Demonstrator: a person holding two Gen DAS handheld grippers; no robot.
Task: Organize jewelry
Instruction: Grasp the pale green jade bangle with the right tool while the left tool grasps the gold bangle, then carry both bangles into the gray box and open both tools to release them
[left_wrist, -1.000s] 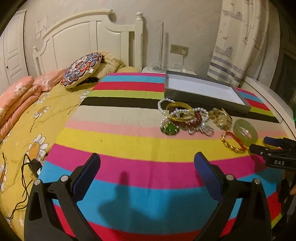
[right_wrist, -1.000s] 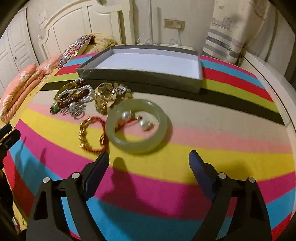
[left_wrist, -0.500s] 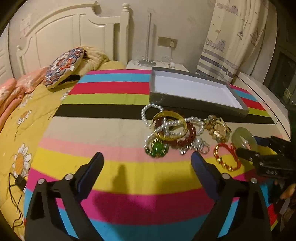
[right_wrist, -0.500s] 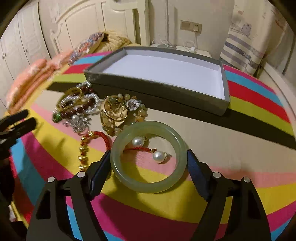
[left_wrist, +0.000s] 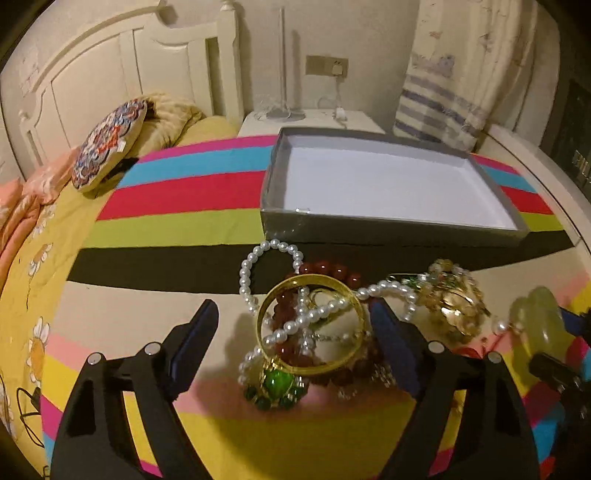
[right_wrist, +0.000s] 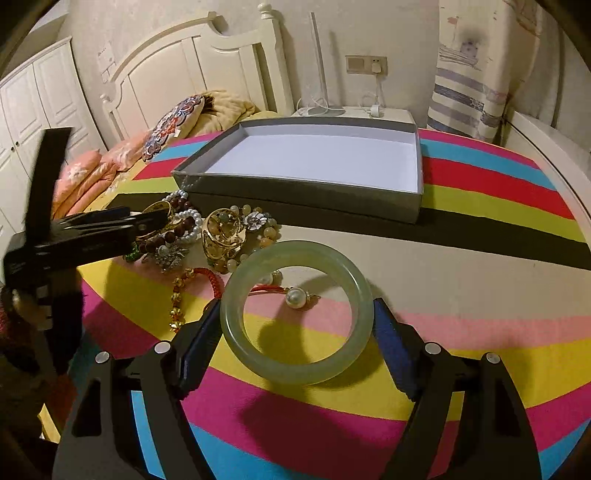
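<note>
striped table (right_wrist: 461, 266), grey box (right_wrist: 295, 192) unfilled. both my grippers moved in: right gripper (right_wrist: 295, 345) wide, now flanking jade bangle (right_wrist: 258, 354); left gripper (left_wrist: 291, 345) wide around gold bangle (left_wrist: 332, 363). grasps next.

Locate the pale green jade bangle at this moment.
In the right wrist view the jade bangle sits between the right gripper fingers, on the striped cloth near the grey tray, right of the jewelry pile.
</note>
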